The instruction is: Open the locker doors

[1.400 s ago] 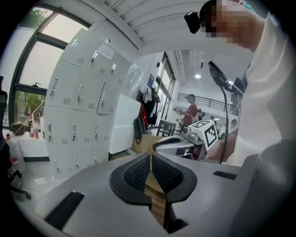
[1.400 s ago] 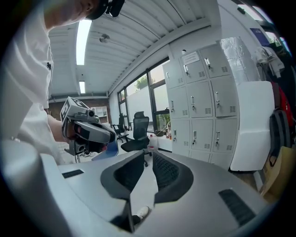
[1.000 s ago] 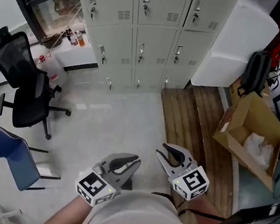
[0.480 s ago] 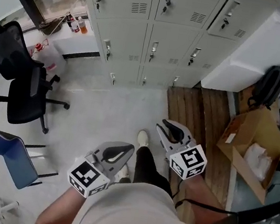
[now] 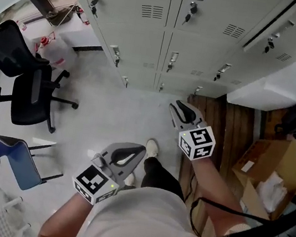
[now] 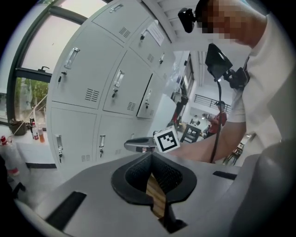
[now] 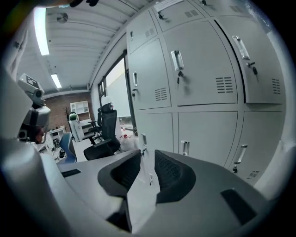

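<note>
pale grey metal locker doors (image 5: 150, 37) stand closed ahead of both claws, untouched; the right gripper (image 5: 179, 107), nearer them, shows narrowly parted, empty jaws; the left gripper (image 5: 134, 152) is pinched together, empty.

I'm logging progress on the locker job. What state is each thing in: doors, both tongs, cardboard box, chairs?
Locker doors: closed, all those in view.
Left tongs: shut, empty.
Right tongs: partly open, nothing between them.
Cardboard box: open at the top.
Black office chair: unoccupied.
Blue chair: unoccupied.
</note>
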Tool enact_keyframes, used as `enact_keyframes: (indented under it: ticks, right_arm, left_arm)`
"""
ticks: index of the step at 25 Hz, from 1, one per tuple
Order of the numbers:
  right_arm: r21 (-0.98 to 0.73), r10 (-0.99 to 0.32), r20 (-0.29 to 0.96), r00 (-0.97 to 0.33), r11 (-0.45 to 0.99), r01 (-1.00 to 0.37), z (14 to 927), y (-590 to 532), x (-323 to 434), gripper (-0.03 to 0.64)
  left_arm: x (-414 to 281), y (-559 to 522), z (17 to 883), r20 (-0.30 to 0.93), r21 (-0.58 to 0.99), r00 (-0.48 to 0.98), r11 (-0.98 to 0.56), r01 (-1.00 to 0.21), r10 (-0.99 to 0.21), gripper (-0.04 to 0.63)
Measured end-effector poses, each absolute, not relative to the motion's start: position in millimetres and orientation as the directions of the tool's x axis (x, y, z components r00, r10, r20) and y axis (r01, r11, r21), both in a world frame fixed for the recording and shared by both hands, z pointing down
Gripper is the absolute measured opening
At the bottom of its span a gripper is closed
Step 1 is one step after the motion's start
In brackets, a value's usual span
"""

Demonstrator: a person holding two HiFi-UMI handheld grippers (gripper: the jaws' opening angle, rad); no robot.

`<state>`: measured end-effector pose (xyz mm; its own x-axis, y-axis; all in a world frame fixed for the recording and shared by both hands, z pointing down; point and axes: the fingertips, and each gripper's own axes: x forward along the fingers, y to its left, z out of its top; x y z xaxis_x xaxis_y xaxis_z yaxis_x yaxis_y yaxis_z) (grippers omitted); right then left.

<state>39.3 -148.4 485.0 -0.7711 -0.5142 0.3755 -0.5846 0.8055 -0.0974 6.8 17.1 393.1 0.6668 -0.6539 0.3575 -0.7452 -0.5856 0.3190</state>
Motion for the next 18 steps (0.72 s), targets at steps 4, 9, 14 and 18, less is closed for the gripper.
enact_keyframes:
  ticks: [4, 9, 14, 18]
  right_arm:
    - [-0.124, -0.533, 0.392, -0.75, 0.777, -0.617, 551.1, -224.2, 32.3, 0.075]
    - [-0.147, -0.523, 0.419, -0.742, 0.768, -0.624, 641.6, -283.8, 8.7, 0.08]
    - [-0.13, -0.521, 0.43, -0.738, 0.773, -0.621, 597.3, -330.2, -13.5, 0.094]
    - [-0.122, -0.524, 0.439, -0.73, 0.77, -0.626, 615.0, -355.7, -27.4, 0.101]
  left_arm:
    - [6.2, -32.2, 429.1, 0.356, 0.309, 0.637, -0.558, -0.77, -0.683, 0.011]
    - [2.2, -59.8, 488.3, 0.386, 0.338, 0.599, -0.496, -0.8, -0.702, 0.011]
    - [-6.0, -83.5, 422.3, 0.383, 0.355, 0.575, -0.459, -0.814, -0.723, 0.011]
    - [-15.5, -96.8, 431.3, 0.388, 0.364, 0.556, -0.433, -0.825, -0.735, 0.011]
